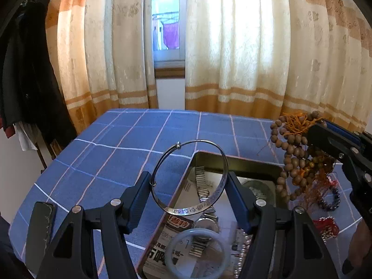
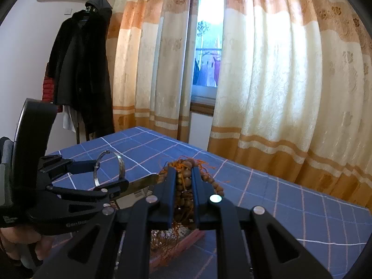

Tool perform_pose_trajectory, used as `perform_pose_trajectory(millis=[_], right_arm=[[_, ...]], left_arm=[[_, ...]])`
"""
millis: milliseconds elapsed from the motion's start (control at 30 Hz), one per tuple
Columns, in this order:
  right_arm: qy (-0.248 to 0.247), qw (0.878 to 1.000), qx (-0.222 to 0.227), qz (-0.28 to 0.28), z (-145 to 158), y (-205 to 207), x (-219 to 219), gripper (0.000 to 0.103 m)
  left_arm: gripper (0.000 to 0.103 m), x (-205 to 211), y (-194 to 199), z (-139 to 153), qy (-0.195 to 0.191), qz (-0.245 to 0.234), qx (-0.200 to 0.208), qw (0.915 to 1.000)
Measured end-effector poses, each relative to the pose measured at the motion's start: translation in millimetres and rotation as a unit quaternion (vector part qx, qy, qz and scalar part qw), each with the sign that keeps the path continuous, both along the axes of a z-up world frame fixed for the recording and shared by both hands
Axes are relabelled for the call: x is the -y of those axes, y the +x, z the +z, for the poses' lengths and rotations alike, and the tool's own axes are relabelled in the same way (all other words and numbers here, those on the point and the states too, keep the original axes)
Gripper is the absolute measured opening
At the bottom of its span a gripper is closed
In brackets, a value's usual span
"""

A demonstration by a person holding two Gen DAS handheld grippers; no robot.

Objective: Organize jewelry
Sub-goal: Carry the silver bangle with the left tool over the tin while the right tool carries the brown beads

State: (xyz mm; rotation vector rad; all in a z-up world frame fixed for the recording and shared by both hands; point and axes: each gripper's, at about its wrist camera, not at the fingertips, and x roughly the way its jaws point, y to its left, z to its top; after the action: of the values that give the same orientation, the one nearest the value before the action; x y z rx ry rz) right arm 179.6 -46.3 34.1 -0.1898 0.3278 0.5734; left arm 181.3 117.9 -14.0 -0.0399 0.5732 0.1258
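Observation:
My left gripper (image 1: 188, 181) is shut on a thin silver bangle (image 1: 209, 201), held upright above the metal tin (image 1: 253, 162). The bangle also shows in the right wrist view (image 2: 121, 162), with the left gripper (image 2: 109, 174) around it. In the tin lie a metal watch (image 1: 204, 223), a pale jade bangle (image 1: 197, 253) and a pearl strand (image 1: 244, 244). My right gripper (image 2: 182, 174) is shut on a bundle of brown wooden prayer beads with orange tassels (image 2: 183, 186), held up over the tin's right side; the beads also show in the left wrist view (image 1: 295, 148).
The table has a blue checked cloth (image 1: 116, 153). A dark bead bracelet (image 1: 332, 200) and a red ornament (image 1: 325, 225) lie right of the tin. Curtains (image 1: 232, 46) and a window stand behind; dark coats (image 2: 81, 69) hang at the left.

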Motion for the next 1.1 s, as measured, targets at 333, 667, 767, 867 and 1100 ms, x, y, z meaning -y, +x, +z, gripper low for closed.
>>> perform_pose_trajectory(millis=[333, 667, 767, 867, 1100], right_arm=[[-0.005, 0.999, -0.038, -0.012, -20, 23, -2, 0.015], [-0.029, 0.998, -0.047, -0.009, -32, 26, -11, 0.015], [-0.037, 0.998, -0.055, -0.01, -36, 28, -14, 0.015], [-0.042, 0.997, -0.06, -0.013, -39, 30, -14, 0.015], [-0.052, 0.996, -0.071, -0.018, -44, 32, -14, 0.015]], left_arm=[[0.065, 6, 17, -15, 0.013, -0.017, -0.036, 0.9991], [0.065, 12, 26, -23, 0.026, -0.021, -0.062, 0.9975], [0.065, 11, 29, -27, 0.024, -0.022, -0.074, 0.9967], [0.065, 10, 28, -28, 0.024, -0.022, -0.074, 0.9967], [0.065, 13, 29, -29, 0.031, -0.024, -0.082, 0.9959]])
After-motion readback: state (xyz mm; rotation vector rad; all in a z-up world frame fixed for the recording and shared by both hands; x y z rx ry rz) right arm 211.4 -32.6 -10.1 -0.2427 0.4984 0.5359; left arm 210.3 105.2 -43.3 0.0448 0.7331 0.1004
